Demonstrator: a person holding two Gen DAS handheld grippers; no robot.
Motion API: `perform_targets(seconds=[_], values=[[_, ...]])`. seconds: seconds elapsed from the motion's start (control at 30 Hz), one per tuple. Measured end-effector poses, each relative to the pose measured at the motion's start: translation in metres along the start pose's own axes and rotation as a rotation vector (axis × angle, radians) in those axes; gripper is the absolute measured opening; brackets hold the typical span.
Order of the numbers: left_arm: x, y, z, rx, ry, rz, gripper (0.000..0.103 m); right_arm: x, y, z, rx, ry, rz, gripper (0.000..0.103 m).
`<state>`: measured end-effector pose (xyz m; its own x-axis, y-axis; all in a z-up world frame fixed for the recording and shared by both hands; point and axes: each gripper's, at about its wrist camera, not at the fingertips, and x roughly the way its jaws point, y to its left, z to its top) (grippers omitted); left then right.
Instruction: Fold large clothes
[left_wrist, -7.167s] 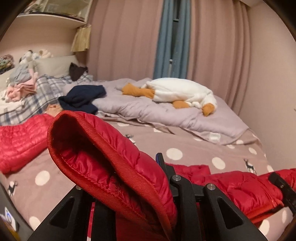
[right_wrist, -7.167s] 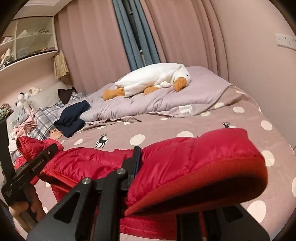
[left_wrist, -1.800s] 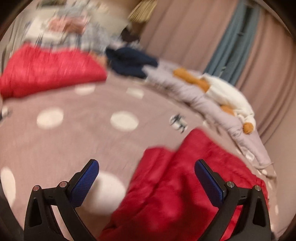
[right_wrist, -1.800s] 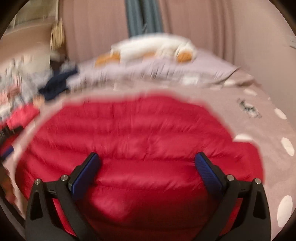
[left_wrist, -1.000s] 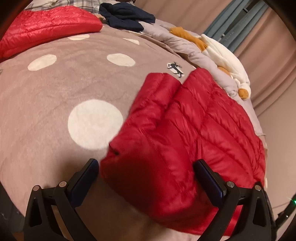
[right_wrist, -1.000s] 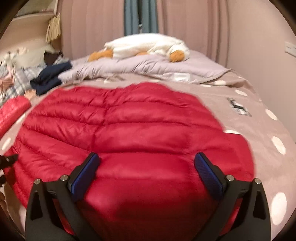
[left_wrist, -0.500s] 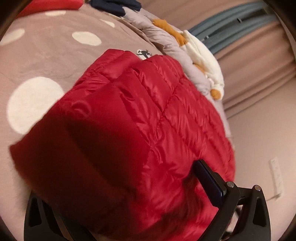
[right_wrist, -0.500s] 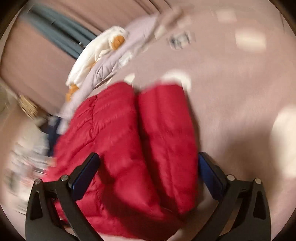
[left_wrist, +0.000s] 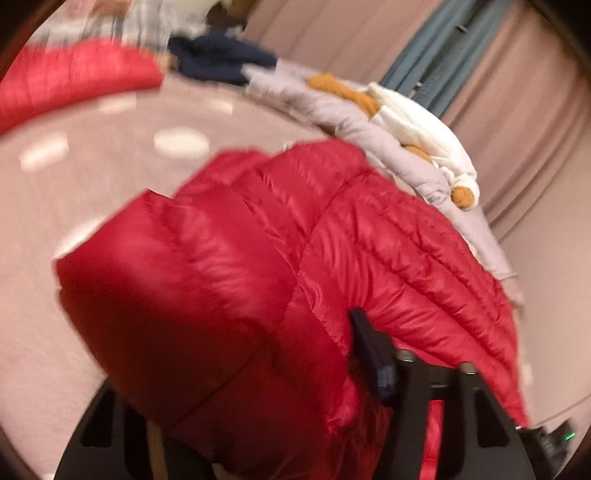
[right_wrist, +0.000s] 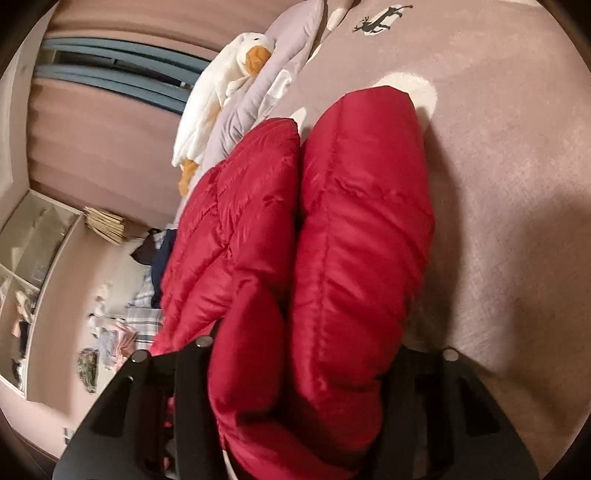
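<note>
A red quilted down jacket (left_wrist: 332, 236) lies folded on the dotted pink-brown bedspread (left_wrist: 110, 147). My left gripper (left_wrist: 258, 373) is shut on a thick folded end of the jacket; one dark finger (left_wrist: 369, 347) shows, the other is hidden under the fabric. In the right wrist view the jacket (right_wrist: 332, 229) shows as two padded rolls side by side. My right gripper (right_wrist: 291, 391) is shut on its near end, with the fabric bulging over both fingers. That view is tilted sideways.
A second red jacket (left_wrist: 74, 81) lies at the far left of the bed. A navy garment (left_wrist: 218, 59), a grey duvet (left_wrist: 351, 114) and a white goose plush (left_wrist: 417, 122) lie behind. Shelves with clutter (right_wrist: 40, 266) stand by the wall.
Both grippers were open over the jacket half a second ago and have closed on its folded ends. The left view has swung up; the right view has rolled sideways.
</note>
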<state>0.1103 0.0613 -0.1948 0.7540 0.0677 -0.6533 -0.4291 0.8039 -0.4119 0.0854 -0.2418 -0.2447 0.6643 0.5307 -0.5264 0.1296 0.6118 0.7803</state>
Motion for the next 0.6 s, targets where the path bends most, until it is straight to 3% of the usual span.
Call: perform_targets(seconds=[0.13,0.27,0.43,0.53,0.6], values=[[-0.021,-0.033,-0.003,0.257,-0.150,0.136,0.039,0.003,0.016,-0.010,-0.084,-0.007,-0.088,0.044],[-0.036,-0.040,0.001,0.314,-0.236,0.171,0.032,0.010,0.019,-0.013,-0.111,0.046,-0.063,0.044],[-0.051,-0.032,0.033,0.233,-0.247,0.064,0.031,0.028,0.040,-0.023,-0.225,0.088,-0.078,0.045],[-0.068,-0.034,0.043,0.177,-0.253,-0.077,0.031,0.040,0.047,-0.026,-0.274,0.112,-0.086,0.047],[-0.075,-0.047,0.044,0.188,-0.211,-0.189,0.031,0.045,0.052,-0.027,-0.303,0.103,-0.109,0.047]])
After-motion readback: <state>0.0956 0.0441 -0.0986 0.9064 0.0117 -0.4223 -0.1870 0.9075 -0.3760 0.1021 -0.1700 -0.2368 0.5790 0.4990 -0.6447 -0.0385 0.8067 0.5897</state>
